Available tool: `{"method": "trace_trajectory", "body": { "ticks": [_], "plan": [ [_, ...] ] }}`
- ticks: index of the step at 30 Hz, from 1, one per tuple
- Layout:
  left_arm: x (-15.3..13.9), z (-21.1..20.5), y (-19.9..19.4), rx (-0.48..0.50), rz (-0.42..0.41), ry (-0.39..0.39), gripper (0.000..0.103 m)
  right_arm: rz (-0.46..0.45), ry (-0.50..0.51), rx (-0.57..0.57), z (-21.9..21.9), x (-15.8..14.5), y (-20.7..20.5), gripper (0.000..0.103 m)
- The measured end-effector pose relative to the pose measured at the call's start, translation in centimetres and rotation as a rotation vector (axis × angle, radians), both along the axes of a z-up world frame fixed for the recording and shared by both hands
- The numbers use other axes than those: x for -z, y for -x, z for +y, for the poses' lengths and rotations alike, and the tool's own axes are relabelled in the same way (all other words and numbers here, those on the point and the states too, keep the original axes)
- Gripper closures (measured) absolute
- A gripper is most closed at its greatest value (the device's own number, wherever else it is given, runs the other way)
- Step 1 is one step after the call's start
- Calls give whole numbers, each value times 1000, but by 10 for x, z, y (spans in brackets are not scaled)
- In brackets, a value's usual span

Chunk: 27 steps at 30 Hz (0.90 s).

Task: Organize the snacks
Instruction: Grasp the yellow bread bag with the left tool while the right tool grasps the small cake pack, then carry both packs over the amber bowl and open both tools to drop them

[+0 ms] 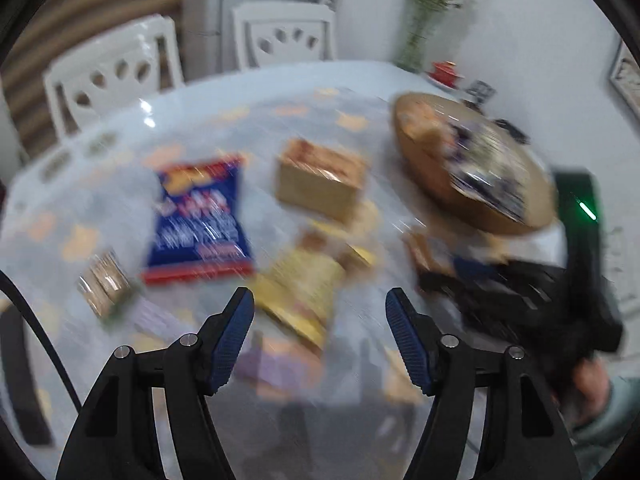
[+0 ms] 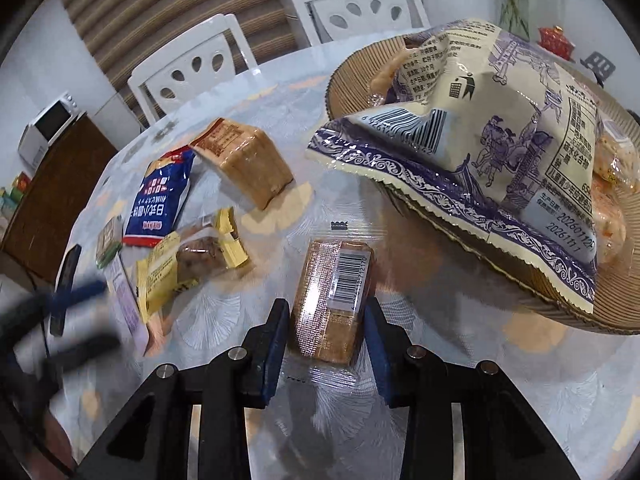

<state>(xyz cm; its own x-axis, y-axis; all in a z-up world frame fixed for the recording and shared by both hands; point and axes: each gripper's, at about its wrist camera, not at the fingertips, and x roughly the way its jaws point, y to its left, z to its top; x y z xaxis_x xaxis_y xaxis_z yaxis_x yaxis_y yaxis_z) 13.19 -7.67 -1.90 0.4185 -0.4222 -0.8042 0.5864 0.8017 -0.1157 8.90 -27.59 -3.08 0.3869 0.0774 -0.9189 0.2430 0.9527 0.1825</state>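
Snacks lie scattered over my patterned table (image 2: 224, 312), and some already sit in the round woven basket (image 2: 352, 76) at the far right, where a large cream-and-purple bag (image 2: 500, 152) droops over the rim. My right gripper (image 2: 326, 336) points steeply down and its blue pads press on both long sides of a clear-wrapped brown biscuit pack (image 2: 332, 300), barcode up, lying on the table just in front of the basket. My left gripper (image 1: 320, 340) hangs open over the table with nothing between its fingers; that view is badly blurred. Beyond it I see a yellow packet (image 1: 304, 284), a blue-and-red bag (image 1: 200, 220) to its left and a tan wrapped block (image 1: 320, 180) further back. White chairs (image 2: 192, 64) stand behind the table.
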Motion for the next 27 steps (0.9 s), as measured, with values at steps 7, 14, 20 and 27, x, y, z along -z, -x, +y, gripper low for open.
{"method": "trace_trajectory", "body": {
  "ticks": [7,14,20,27],
  "plan": [
    [44,-32,-47,107,93,-153,36,-13,47,-26,8,3,-8,66],
    [47,-31,-33,85,75,-137,59,-20,171,-99,28,7,-10,50],
    [32,-14,-8,-12,87,-102,61,-26,121,-109,18,2,-4,68],
    [7,11,48,-116,49,-32,61,-31,17,-211,24,-15,26,68]
  ]
}}
